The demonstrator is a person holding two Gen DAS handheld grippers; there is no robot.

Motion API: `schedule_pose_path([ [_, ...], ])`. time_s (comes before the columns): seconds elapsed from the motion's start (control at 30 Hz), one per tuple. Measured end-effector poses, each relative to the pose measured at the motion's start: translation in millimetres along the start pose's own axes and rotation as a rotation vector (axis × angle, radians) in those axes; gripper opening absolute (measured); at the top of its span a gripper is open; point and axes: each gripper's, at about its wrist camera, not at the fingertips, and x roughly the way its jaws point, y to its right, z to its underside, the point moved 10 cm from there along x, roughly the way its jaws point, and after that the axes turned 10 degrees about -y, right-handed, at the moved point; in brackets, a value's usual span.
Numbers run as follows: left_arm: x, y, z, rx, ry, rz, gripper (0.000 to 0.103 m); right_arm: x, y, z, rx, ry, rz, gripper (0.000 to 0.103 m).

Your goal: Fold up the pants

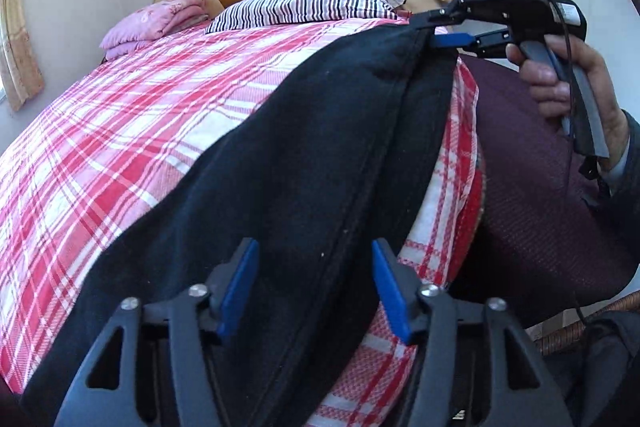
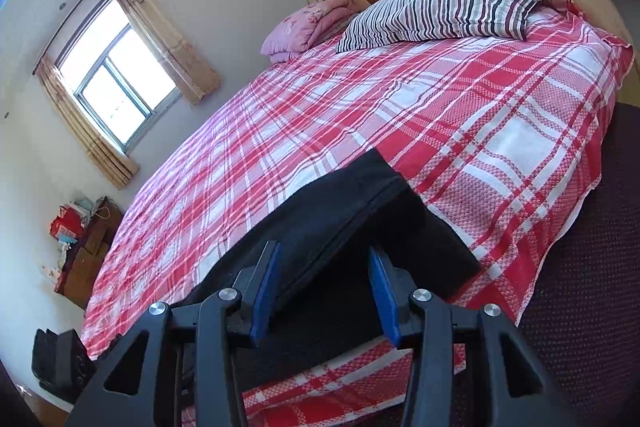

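The left gripper (image 1: 316, 291) points downward at a slant, its two blue fingers (image 1: 236, 287) standing apart with dark cloth lying between and beneath them; whether the pads press it cannot be told; the right gripper (image 1: 434, 29), seen from the left wrist view, reaches in level from the right side, its fingers (image 1: 452, 40) closed on a cloth edge; a bare hand (image 1: 560, 83) wraps its handle, a dark sleeve (image 1: 634, 147) at the wrist; in its own view the right gripper's fingers (image 2: 264, 291) flank the dark cloth.
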Motion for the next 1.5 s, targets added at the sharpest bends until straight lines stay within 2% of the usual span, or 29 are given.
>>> schedule_pose_path([
  [0.07,-2.0,-0.7,1.0,-0.009,0.004,0.008,0.049,3.5,2.2,-3.3,0.025,-0.001,-0.013,0.046],
  [0.13,-4.4,-2.9,1.8,-0.026,0.002,0.018,0.046,5.5,6.6,-7.1,0.048,0.009,-0.007,0.042],
  [0.2,-5.7,-2.8,3.1,-0.03,0.002,0.029,0.04,6.8,9.8,-10.3,0.052,0.019,0.009,0.024],
  [0.27,-6.8,-0.5,4.5,-0.027,0.002,0.035,0.034,6.8,11.2,-12.3,0.042,0.03,0.02,0.011],
  [0.3,-7.4,1.2,4.8,-0.021,0.002,0.034,0.031,5.6,10.1,-13.2,0.035,0.039,0.017,0.009],
  [0.37,-9.1,4.3,5.1,-0.007,0.006,0.041,0.014,1.1,5.4,-15.0,0.015,0.059,0.001,0.007],
  [0.47,-13.2,2.2,4.6,-0.011,0.015,0.052,0.009,-16.8,-4.5,-19.4,-0.021,0.112,-0.033,0.006],
  [0.6,-19.4,-0.1,5.7,-0.032,0.026,0.08,0.008,-37.8,-10.0,-16.9,-0.051,0.147,-0.073,0.005],
  [0.8,-21.3,7.1,13.3,-0.021,0.018,0.11,0.008,-23.6,26.7,5.8,0.049,0.058,-0.044,0.004],
  [0.93,-22.4,9.7,12.1,-0.023,0.024,0.138,0.008,-22.9,37.4,11.8,0.076,0.04,-0.047,0.004],
  [1.1,-29.9,22.4,13.0,0.017,0.042,0.167,0.008,-35.0,21.6,7.3,0.036,0.085,-0.07,0.003],
  [1.2,-30.0,25.7,14.1,0.041,0.043,0.142,0.008,-39.9,13.2,5.4,0.0,0.094,-0.036,0.003],
  [1.27,-31.3,22.1,12.7,0.038,0.055,0.124,0.008,-30.6,27.2,7.6,0.031,0.068,-0.005,0.003],
  [1.33,-35.3,15.8,7.7,0.039,0.087,0.067,0.009,-22.5,43.2,11.1,0.073,0.039,0.008,0.003],
  [1.4,-36.8,14.8,4.1,0.055,0.103,0.038,0.013,-23.1,45.1,11.1,0.086,0.036,-0.007,0.003],
  [1.5,-28.1,15.1,2.3,0.072,0.084,0.017,0.03,-29.4,31.5,9.5,0.034,0.061,-0.007,0.003],
])
